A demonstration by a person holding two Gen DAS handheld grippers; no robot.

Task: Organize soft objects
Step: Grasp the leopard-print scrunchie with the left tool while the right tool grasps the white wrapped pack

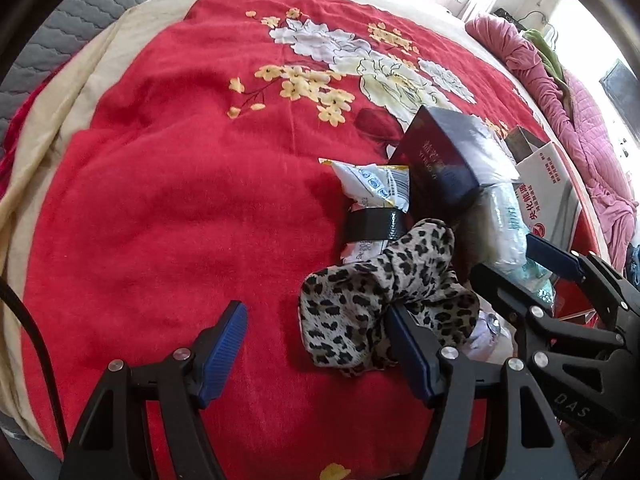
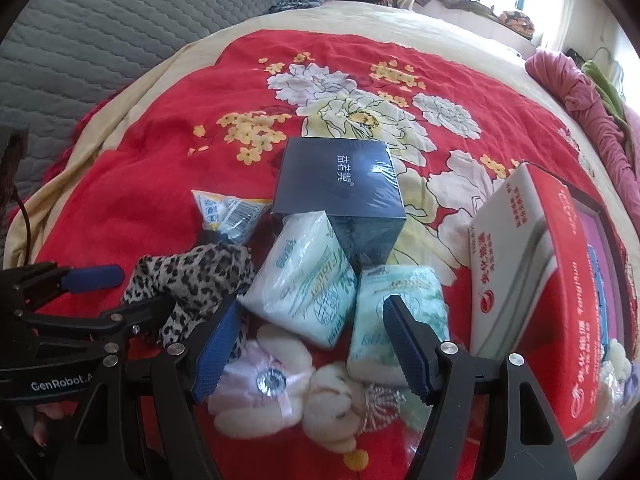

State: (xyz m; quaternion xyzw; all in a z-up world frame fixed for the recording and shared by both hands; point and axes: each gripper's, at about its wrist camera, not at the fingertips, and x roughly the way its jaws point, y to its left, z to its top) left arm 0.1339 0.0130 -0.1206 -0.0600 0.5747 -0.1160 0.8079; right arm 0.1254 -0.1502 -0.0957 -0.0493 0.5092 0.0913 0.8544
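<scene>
Your left gripper gapes wide, its right pad touching the leopard scarf on the red blanket. Your right gripper spread too, above the plush bear, near tissue packs.

A crumpled leopard-print scarf lies bunched on the red bed, its far end overlapping a white packet banded with black tape. Two soft tissue packs sit close together just in front of a dark box: the left pack tilts against it, the right pack lies lower. A small plush bear with a pale pink bow lies nearest, touching the right pack.
</scene>
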